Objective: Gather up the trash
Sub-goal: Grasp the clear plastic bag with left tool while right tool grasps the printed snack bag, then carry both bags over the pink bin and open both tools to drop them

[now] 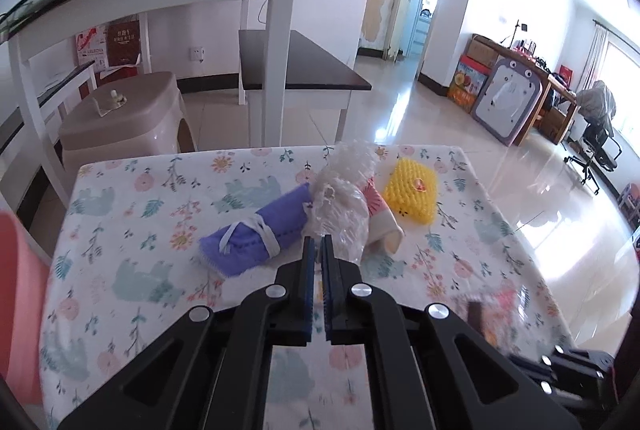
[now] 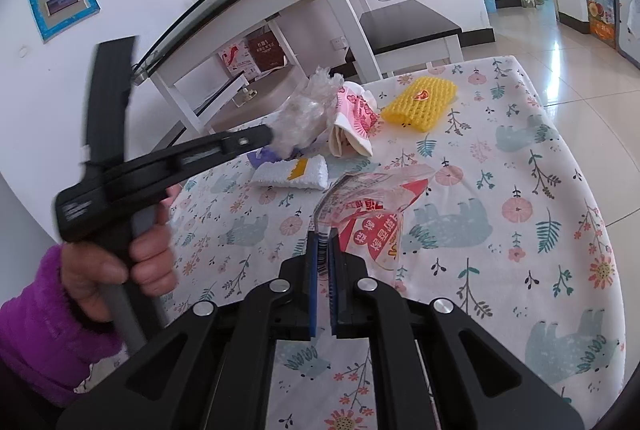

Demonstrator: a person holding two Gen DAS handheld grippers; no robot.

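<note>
Currently left claw (image 1: 318,244) pinched on crinkled clear plastic wrap (image 1: 340,205), lifted over surface (image 1: 120,230); right claw (image 2: 323,242) clamped on printed snack bag (image 2: 372,213). Remaining yellow foam net (image 2: 416,101) lies ahead-right, nearer right claw.

A crumpled clear plastic bag (image 1: 344,205) stands pinched above the table, beside a purple face mask (image 1: 256,234), a pink-printed paper wrapper (image 2: 354,121), yellow foam netting (image 1: 412,195) and white foam netting (image 2: 292,171), while a red-printed clear wrapper (image 2: 372,213) hangs gripped nearer.

Yellow foam net (image 1: 410,194), purple cloth (image 1: 256,234) (white-tied), floral tablecloth (image 1: 132,230)
</note>
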